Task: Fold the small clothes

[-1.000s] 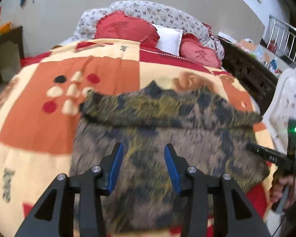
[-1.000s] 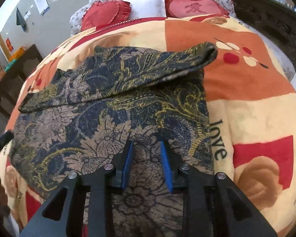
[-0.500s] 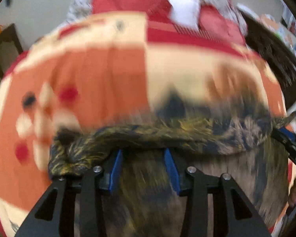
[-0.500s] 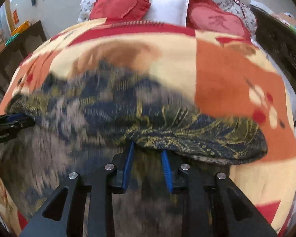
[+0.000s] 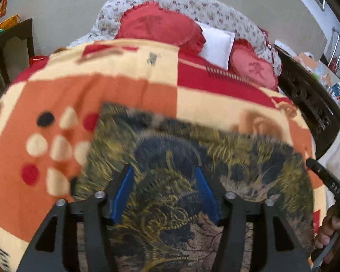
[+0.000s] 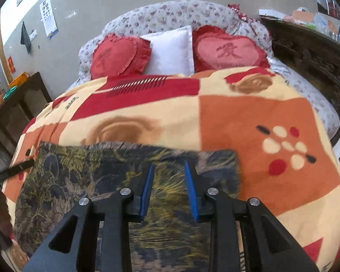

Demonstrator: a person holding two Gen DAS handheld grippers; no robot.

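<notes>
A dark garment with a blue, gold and brown floral print [image 5: 188,158] lies flat on the patterned bed blanket [image 5: 79,90], folded into a rough rectangle; it also shows in the right wrist view [image 6: 83,172]. My left gripper [image 5: 164,174] is open and empty, hovering over the garment's near left part. My right gripper [image 6: 168,170] is open and empty over the garment's near right part. The right gripper's finger [image 5: 326,179] shows at the right edge of the left wrist view. The left gripper's tip [image 6: 13,170] shows at the left edge of the right wrist view.
Two red heart cushions [image 6: 120,54] [image 6: 229,49] and a white pillow [image 6: 172,49] lie at the bed's head. Dark carved furniture [image 6: 310,52] stands to the right of the bed, a dark side table [image 6: 18,104] to the left.
Both grippers carried the garment's near part forward over its far part, laid it down and opened. The garment now lies as a shorter folded rectangle, and both grippers have pulled back.
</notes>
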